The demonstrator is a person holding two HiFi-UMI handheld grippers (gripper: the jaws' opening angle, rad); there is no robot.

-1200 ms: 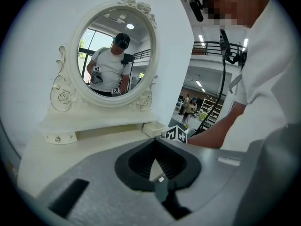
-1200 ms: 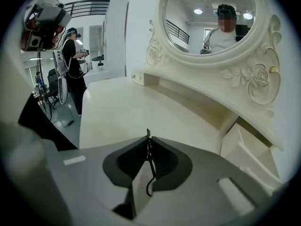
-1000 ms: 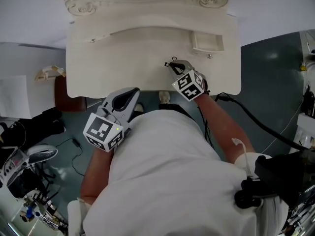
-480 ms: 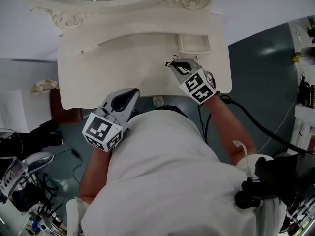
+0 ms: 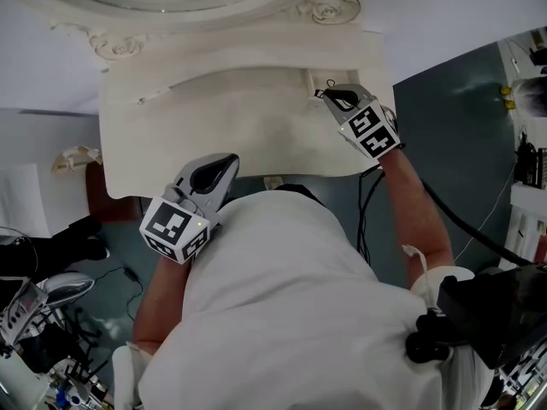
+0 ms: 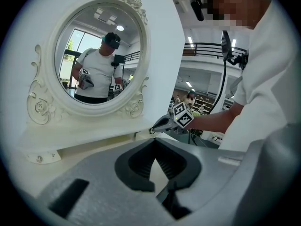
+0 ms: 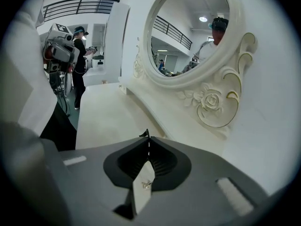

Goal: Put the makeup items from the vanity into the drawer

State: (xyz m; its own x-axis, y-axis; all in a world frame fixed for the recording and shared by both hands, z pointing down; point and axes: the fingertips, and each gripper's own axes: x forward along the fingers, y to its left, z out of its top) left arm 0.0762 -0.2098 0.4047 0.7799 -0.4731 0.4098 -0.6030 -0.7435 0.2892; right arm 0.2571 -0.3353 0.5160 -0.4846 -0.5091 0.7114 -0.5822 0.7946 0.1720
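The right gripper (image 5: 323,92) moves off the middle front of the tabletop (image 5: 214,126), back and to the right, so its tip now lies over the small drawer (image 5: 310,79) at the vanity's back right.

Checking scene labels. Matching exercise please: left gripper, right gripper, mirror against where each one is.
1. left gripper
2. right gripper
3. mirror

A. upright behind the vanity top
B. at the vanity's front edge
C. at the vanity's back right

Pairs: 1-B, 2-C, 3-A.
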